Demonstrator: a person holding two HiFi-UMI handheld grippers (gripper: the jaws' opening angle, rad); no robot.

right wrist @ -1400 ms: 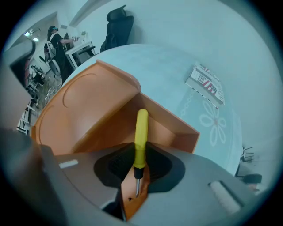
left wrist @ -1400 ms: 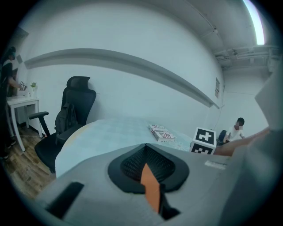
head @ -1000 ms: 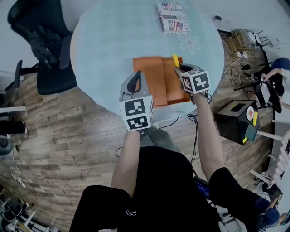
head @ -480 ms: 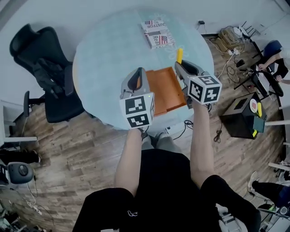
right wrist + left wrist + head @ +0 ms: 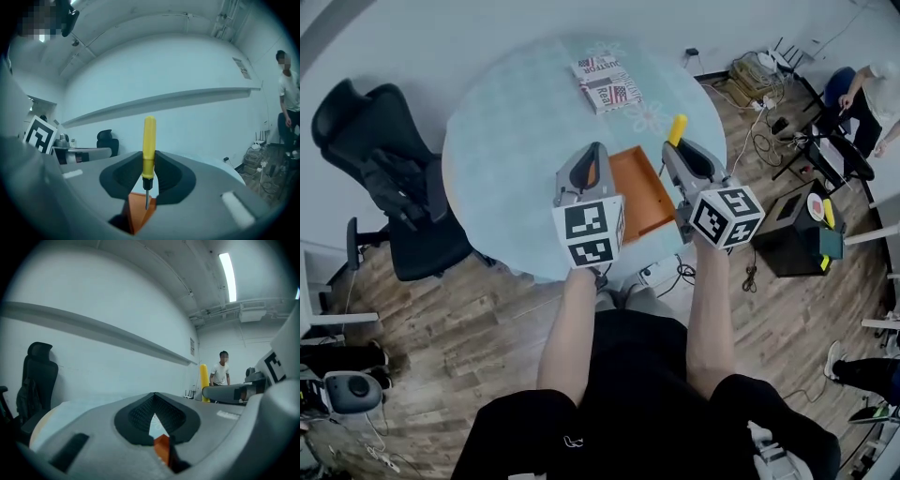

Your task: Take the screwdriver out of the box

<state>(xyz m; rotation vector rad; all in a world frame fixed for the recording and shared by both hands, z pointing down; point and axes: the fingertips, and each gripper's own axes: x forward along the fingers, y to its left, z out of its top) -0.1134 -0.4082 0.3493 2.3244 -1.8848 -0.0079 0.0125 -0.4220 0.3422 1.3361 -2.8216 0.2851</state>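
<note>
Black office chair sits well off to the left of the orange box, past the edge of the round pale counter, so it's nothing to do with the job.

Moving right, the left tongs are pressed together on the box's left wall. That gripper's own view only shows a sliver of orange caught low between the pads, so it's a pinch on the wall, not on anything inside. From above the box looks empty, just bare orange floor and walls with the open side up. Can't tell whether it's resting on the counter or held off it. Beyond the box, further across the counter, is a small stack of printed booklets, well apart from everything else.

Right of the box, the right tongs are clamped low on the handle of the yellow screwdriver. Its long axis runs across the tongs, handle up and metal tip down, and the tip hangs just over a corner of the box.

So the bit that matters: the screwdriver is in the right hand, above the box's right edge, and I'd say it's basically out. The next move probably just needs that hand to carry it sideways, away from the box, without the tip clipping the rim.
</note>
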